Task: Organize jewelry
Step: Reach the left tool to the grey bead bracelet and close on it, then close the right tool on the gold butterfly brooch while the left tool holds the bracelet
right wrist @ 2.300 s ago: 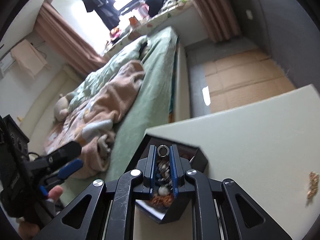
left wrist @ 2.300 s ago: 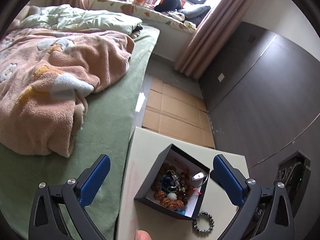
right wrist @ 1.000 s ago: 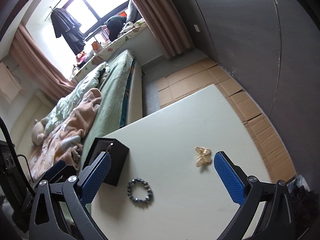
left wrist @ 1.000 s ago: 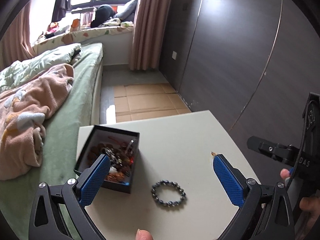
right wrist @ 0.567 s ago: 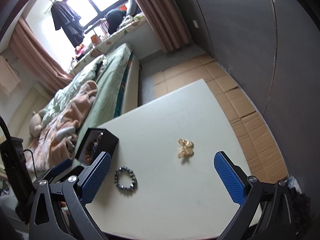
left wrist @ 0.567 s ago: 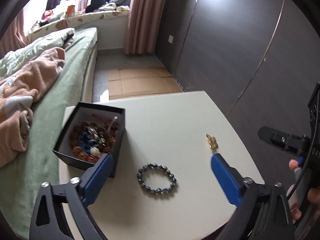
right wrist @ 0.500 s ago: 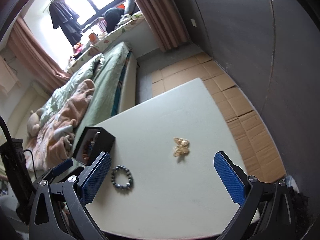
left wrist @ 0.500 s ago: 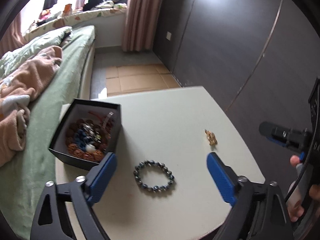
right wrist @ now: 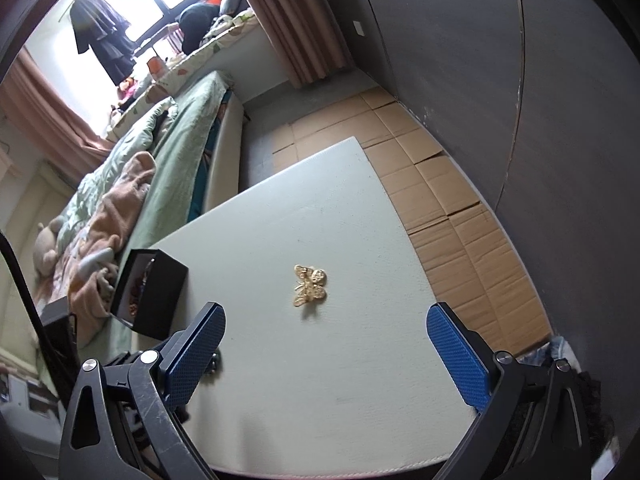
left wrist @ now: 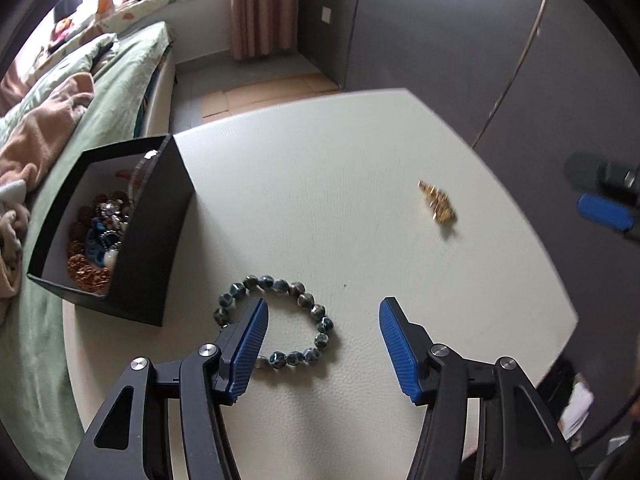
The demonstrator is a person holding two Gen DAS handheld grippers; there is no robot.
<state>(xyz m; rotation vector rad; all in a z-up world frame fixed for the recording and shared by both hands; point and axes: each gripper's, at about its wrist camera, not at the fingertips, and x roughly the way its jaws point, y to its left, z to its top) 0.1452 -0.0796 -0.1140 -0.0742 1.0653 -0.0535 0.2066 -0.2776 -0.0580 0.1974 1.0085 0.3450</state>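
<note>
A dark beaded bracelet (left wrist: 276, 320) lies on the white table (left wrist: 320, 208), partly under my left gripper's left finger. My left gripper (left wrist: 322, 332) is open and empty just above it. A black box (left wrist: 116, 224) full of beads and jewelry stands at the table's left edge; it also shows in the right wrist view (right wrist: 150, 294). A gold butterfly brooch (right wrist: 309, 285) lies mid-table, ahead of my open, empty right gripper (right wrist: 324, 344). The brooch also shows in the left wrist view (left wrist: 438, 202), with the right gripper (left wrist: 604, 200) at the far right.
A bed with green sheets and a peach blanket (left wrist: 44, 128) runs along the table's left side. Cardboard sheets (right wrist: 440, 184) cover the floor beyond the table. A dark wardrobe wall (right wrist: 540, 100) stands on the right.
My left gripper has moved down and forward over the bracelet and narrowed its opening. My right gripper has moved closer to the brooch. Earlier it released a ring into the box.
</note>
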